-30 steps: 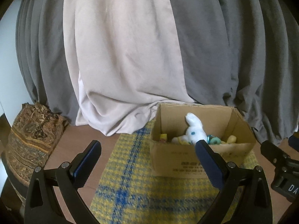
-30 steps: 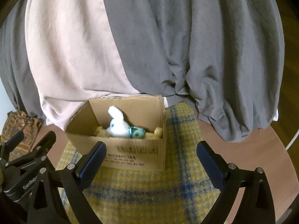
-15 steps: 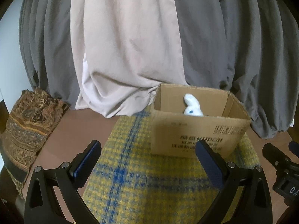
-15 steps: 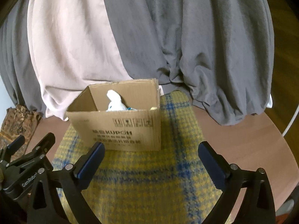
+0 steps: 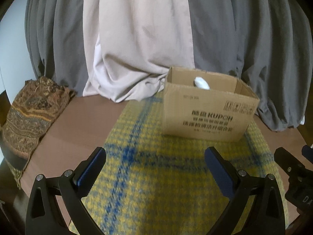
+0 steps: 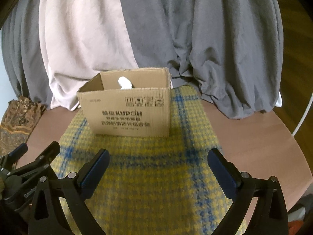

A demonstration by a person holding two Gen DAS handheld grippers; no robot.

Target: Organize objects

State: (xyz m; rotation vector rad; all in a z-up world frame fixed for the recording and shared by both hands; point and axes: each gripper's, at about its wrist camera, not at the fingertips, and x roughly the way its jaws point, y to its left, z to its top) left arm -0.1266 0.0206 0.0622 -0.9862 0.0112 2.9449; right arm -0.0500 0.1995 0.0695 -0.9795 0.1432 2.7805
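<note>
The cardboard box point(image 5: 209, 109) stood open-topped on the far part of the yellow and blue plaid mat point(image 5: 156, 186), with a white plush toy point(image 5: 201, 83) just showing above its rim. The left gripper point(image 5: 155, 168) hung spread wide and empty, nearer than the box and well apart from it. The right gripper point(image 6: 158, 168) was likewise agape, holding nothing, the box beyond its fingertips.

Both views are lit dimly and softly, with no glare seen. In the left wrist view, brighter light is found at 9 o'clock. A soft shadow is cast by the cardboard box point(image 6: 127, 105) toward 3 o'clock in the right wrist view. The yellow and blue cloth point(image 5: 166, 176) is smeared by blur. Strong fisheye bending and dark corners are seen at the edges.
</note>
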